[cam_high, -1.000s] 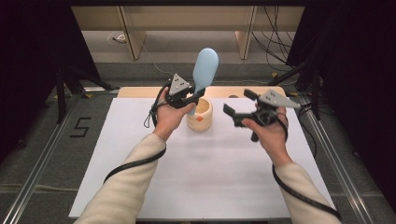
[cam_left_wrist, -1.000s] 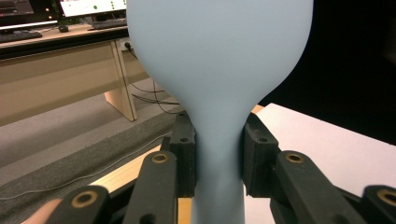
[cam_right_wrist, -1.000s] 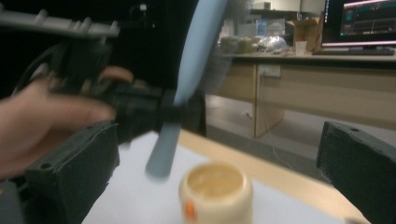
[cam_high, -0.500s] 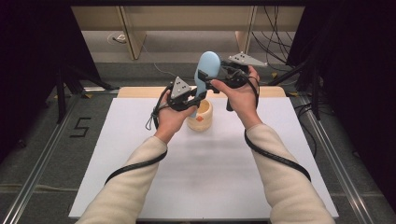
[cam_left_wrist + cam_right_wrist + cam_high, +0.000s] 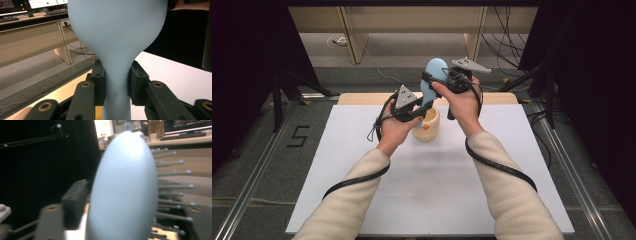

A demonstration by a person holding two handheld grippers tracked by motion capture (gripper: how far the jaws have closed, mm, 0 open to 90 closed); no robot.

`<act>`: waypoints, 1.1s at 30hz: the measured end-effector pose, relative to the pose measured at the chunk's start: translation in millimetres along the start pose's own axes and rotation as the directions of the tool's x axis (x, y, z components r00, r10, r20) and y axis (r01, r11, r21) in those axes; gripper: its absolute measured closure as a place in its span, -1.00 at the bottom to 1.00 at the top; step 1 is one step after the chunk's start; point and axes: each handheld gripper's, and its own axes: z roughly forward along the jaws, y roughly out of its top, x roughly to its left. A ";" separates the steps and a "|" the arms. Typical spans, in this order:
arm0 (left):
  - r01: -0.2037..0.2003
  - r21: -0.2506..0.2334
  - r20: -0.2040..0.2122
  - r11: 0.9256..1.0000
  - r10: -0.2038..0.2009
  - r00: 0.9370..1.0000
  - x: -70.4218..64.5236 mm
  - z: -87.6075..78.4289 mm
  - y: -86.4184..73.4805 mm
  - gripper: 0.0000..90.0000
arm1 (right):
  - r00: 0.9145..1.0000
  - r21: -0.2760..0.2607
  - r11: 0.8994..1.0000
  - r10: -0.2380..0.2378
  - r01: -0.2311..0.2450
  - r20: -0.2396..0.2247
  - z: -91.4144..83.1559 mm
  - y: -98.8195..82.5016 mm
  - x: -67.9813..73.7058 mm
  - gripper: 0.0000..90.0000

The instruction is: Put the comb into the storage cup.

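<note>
The room is dark at both sides, with black curtains, and behind the worktop (image 5: 362, 200) there is a grey floor with cables and the wooden legs of a desk. The worktop is a white board on a grey mat, and a thin wooden strip lies along its far edge.

Near the middle of the far part of the worktop stands a small cream cup (image 5: 428, 125) with an orange mark on its side. Just above it the person holds a pale blue hairbrush (image 5: 432, 80), with the handle pointing down toward the cup and the oval head up. I cannot tell if the handle touches the cup.

The left gripper (image 5: 412, 106) is at the left of the cup, and its fingers (image 5: 98, 82) are narrow and press on the thin neck of the hairbrush from both sides, as the left gripper view shows clearly.

The right gripper (image 5: 434, 82) is higher, beside the head of the brush. Its fingers have just been closing, and the head of the brush now stands between them. In the right gripper view the smooth back of the head is at the left and the bristles with small round tips point to the right. The left finger (image 5: 75, 200) looks to lie against the back of the head, and the other finger is behind the bristles. This view is a little blurred, so I cannot tell how firmly they press.
</note>
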 end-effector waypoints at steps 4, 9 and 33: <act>0.003 0.002 0.000 1.000 -0.003 1.000 0.7 0.4 0.3 0.54 | 1.000 0.004 1.000 0.018 -0.018 -0.017 0.9 1.1 0.7 0.02; 0.020 0.001 0.007 1.000 -0.020 1.000 2.0 -0.2 0.2 0.54 | 0.999 0.023 0.999 0.026 -0.025 -0.045 2.3 3.7 3.9 0.10; 0.020 0.048 -0.005 0.999 -0.020 1.000 20.5 -74.9 -28.8 0.27 | 0.980 0.011 0.981 -0.194 0.195 -0.051 17.2 20.8 20.5 0.18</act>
